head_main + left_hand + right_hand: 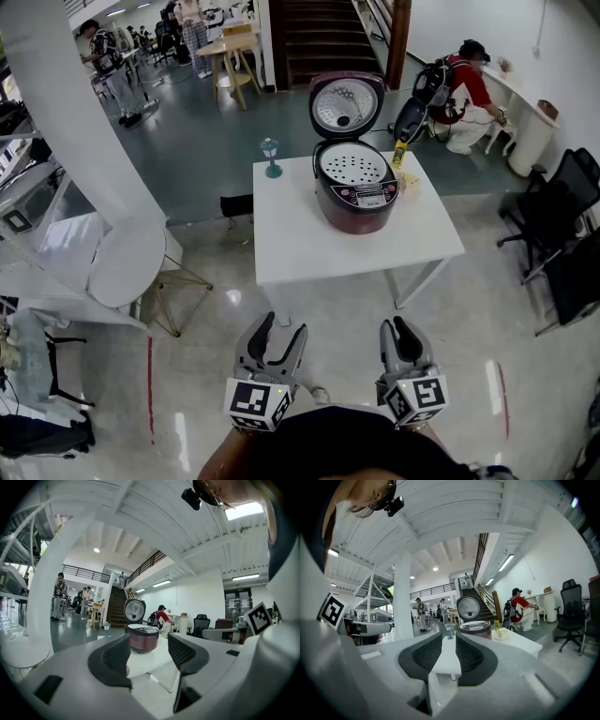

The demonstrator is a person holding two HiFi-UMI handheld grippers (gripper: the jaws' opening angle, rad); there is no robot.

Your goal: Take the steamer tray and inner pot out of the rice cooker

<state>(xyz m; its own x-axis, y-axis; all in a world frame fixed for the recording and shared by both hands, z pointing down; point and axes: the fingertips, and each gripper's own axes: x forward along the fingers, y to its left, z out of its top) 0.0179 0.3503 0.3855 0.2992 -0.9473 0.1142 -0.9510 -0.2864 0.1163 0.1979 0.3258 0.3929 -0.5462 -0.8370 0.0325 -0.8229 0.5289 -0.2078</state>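
A dark red rice cooker (pixel 356 192) stands on the far half of a white table (pixel 309 244), its lid (pixel 347 105) raised upright. The white perforated steamer tray (pixel 353 167) sits in its mouth; the inner pot is hidden below it. Both grippers hover low in the head view, well short of the table. My left gripper (pixel 279 330) is open, with nothing between its jaws. My right gripper (pixel 396 326) shows only a narrow gap, also empty. The cooker (pixel 143 637) appears past the left gripper (pixel 149 656) jaws, and the cooker (pixel 476 627) lies beyond the right gripper (pixel 449 651) too.
A teal goblet (pixel 271 157) stands at the table's far left corner, a yellow bottle (pixel 399 153) and a plate of food (pixel 410 180) beside the cooker. A round white table (pixel 127 262) is left, black chairs (pixel 553 216) right. A person in red (pixel 464 75) bends behind.
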